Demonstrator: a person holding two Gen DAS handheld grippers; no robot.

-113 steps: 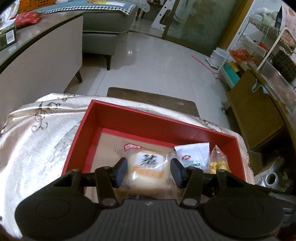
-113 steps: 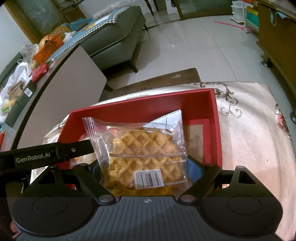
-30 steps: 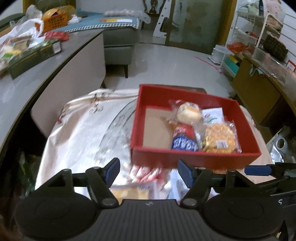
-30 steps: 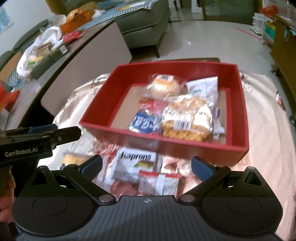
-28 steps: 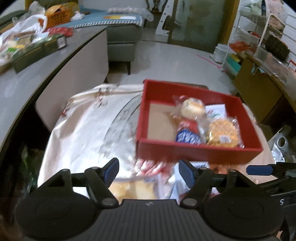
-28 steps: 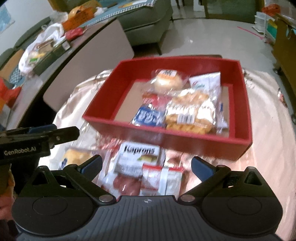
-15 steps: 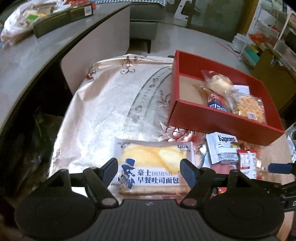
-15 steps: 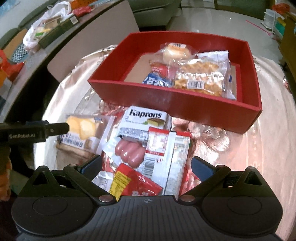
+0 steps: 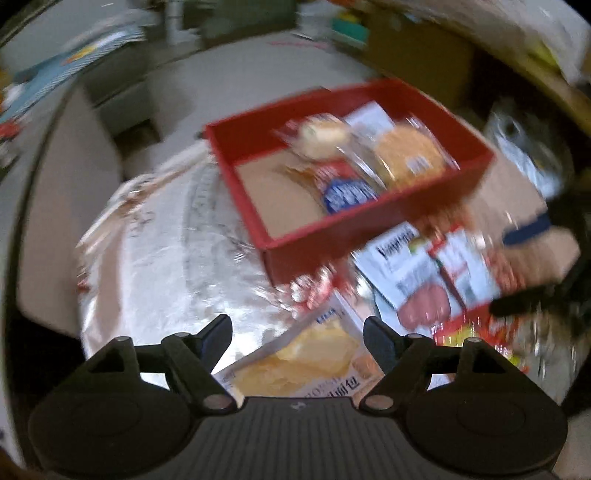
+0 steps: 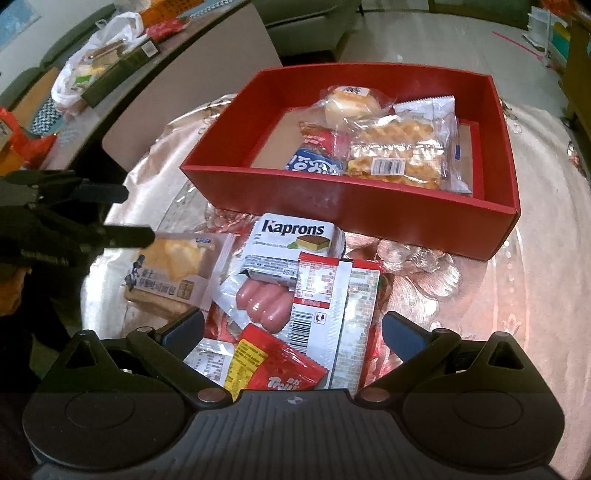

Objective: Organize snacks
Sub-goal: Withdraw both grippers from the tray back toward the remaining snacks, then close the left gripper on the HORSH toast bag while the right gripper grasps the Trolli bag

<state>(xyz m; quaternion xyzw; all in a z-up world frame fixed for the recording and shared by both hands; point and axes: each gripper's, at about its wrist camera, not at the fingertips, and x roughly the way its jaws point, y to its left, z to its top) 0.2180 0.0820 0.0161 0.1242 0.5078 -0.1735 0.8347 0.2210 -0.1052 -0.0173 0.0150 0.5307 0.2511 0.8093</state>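
Note:
A red box [image 10: 354,206] holds a round bun [image 10: 351,103], a waffle pack [image 10: 399,155] and a blue and red snack pack [image 10: 314,162]. In front of it lies a pile of loose snacks: a toast bread pack [image 10: 170,269], a Kaprons wafer [image 10: 291,240], a sausage pack [image 10: 266,299], a red and white sachet [image 10: 332,306] and a red candy pack [image 10: 273,369]. My right gripper [image 10: 291,332] is open above the pile. My left gripper [image 9: 297,338] is open over the toast bread pack [image 9: 306,362]; that view is blurred. The box [image 9: 332,236] also shows there.
The box and snacks rest on a table with a shiny floral cloth [image 10: 517,266]. A grey counter [image 10: 110,74] with bags and boxes stands at the left. A sofa [image 10: 306,22] and tiled floor lie beyond. A wooden cabinet [image 9: 424,62] stands at the right.
Both grippers, earlier shut on a bun and a waffle pack over the box, are now open and back above the pile. The left one has swung right and lower over the toast.

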